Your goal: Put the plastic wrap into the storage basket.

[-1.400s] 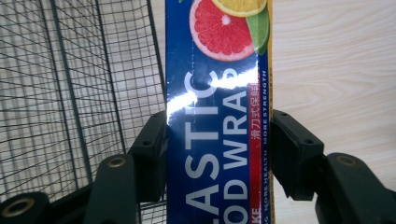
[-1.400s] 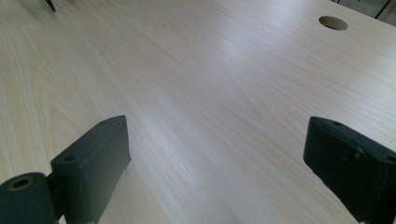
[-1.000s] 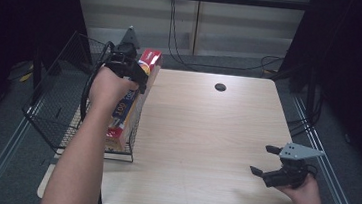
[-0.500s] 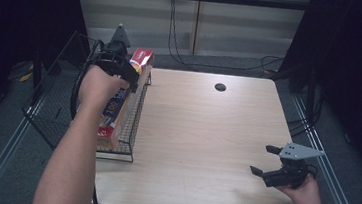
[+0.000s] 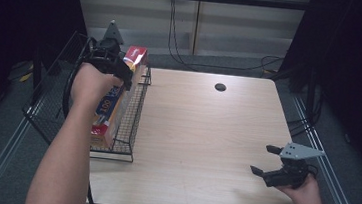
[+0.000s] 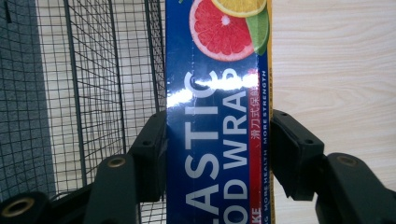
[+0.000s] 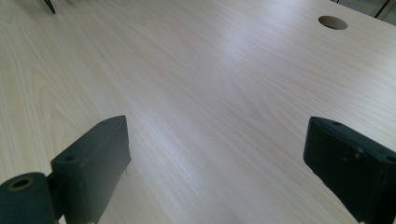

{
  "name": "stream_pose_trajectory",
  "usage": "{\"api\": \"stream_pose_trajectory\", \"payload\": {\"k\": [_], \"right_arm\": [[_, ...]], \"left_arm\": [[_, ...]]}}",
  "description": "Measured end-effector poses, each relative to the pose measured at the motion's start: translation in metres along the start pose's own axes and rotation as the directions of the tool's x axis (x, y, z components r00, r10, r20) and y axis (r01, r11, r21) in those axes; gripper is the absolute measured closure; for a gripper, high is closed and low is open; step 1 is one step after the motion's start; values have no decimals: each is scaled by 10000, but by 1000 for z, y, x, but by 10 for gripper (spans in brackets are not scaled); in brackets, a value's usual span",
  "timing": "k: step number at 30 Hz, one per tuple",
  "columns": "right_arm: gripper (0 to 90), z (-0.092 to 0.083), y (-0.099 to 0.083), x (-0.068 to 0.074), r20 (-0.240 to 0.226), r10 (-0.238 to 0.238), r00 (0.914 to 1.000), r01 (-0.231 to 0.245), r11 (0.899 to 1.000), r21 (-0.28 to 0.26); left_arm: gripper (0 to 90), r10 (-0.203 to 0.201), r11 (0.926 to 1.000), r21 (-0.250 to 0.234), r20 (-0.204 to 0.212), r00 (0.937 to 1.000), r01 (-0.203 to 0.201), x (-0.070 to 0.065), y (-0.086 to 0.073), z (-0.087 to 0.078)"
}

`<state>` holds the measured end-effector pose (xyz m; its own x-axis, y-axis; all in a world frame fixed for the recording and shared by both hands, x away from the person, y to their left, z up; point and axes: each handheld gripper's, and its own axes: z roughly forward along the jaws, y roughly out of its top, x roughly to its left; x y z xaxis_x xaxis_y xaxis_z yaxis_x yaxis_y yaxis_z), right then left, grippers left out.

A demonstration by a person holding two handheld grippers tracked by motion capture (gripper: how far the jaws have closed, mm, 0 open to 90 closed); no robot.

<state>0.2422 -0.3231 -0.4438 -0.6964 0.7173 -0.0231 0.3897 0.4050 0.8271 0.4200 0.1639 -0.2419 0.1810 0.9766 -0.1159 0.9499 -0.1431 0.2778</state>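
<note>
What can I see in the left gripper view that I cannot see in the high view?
Left gripper view alone: the plastic wrap box with its citrus picture and white lettering, clamped between black jaws. High view alone: the right gripper open near the table's front right corner, and the person's forearms. Both: the box, the wire basket, the wooden table.

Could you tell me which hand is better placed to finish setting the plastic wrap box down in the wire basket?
Left. The left gripper is clamped on the plastic wrap box at the wire basket, while the right gripper sits open over bare table at the far side.
</note>
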Motion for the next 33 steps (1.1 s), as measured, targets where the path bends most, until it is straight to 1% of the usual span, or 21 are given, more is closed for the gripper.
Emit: {"api": "stream_pose_trajectory", "payload": {"k": [5, 9, 10, 11, 14, 15, 16, 19, 21, 23, 26, 27, 28, 29, 33], "right_arm": [[71, 0, 0, 0, -36, -41, 10000, 41, 10000, 31], [71, 0, 0, 0, 22, -26, 10000, 26, 10000, -6], [71, 0, 0, 0, 22, -26, 10000, 26, 10000, -6], [71, 0, 0, 0, -44, -14, 10000, 14, 10000, 26], [71, 0, 0, 1, -30, -42, 10000, 42, 10000, 48], [72, 0, 0, 1, 35, -58, 10000, 58, 10000, 41], [72, 0, 0, 1, 29, -67, 10000, 67, 10000, 39], [72, 0, 0, 1, -10, -43, 10000, 43, 10000, 32], [71, 0, 0, 1, -103, 8, 9999, -8, 10000, 12], [71, 0, 0, 1, -173, 75, 9998, -77, 9999, -74], [71, 0, 0, 0, -123, 59, 9999, -59, 10000, -54], [71, 0, 0, 0, -111, 58, 9999, -59, 10000, -63], [71, 0, 0, 0, -116, 69, 9999, -70, 9999, -73], [71, 0, 0, 0, -112, 71, 9999, -72, 10000, -68], [71, 0, 0, 0, -122, 50, 9999, -50, 10000, -11]], "left_arm": [[447, -61, 10000, -77, -55, 10000, 60, 6, -1, -4], [447, -255, 9996, -113, -111, 9996, 253, 11, -3, -5], [447, -199, 9998, -101, -163, 9997, 198, 13, -3, -6], [448, -371, 9992, -123, -136, 9992, 369, 13, -3, -7], [447, -481, 9987, -200, -221, 9986, 476, 17, -4, -8], [448, -325, 9993, -213, -270, 9991, 320, 20, -4, -9], [448, -493, 9985, -268, -226, 9985, 487, 20, -4, -9], [448, -567, 9980, -295, -210, 9982, 561, 24, -5, -11], [447, -600, 9979, -275, -374, 9975, 590, 26, -5, -12], [448, -675, 9974, -296, -374, 9970, 664, 28, -6, -12], [447, -655, 9975, -307, -368, 9972, 643, 32, -6, -14], [447, -721, 9970, -314, -357, 9968, 710, 33, -7, -14], [447, -658, 9973, -345, -432, 9969, 643, 35, -7, -15], [447, -794, 9964, -333, -434, 9959, 780, 35, -7, -15], [447, -915, 9953, -373, -469, 9947, 898, 41, -8, -16]]}}
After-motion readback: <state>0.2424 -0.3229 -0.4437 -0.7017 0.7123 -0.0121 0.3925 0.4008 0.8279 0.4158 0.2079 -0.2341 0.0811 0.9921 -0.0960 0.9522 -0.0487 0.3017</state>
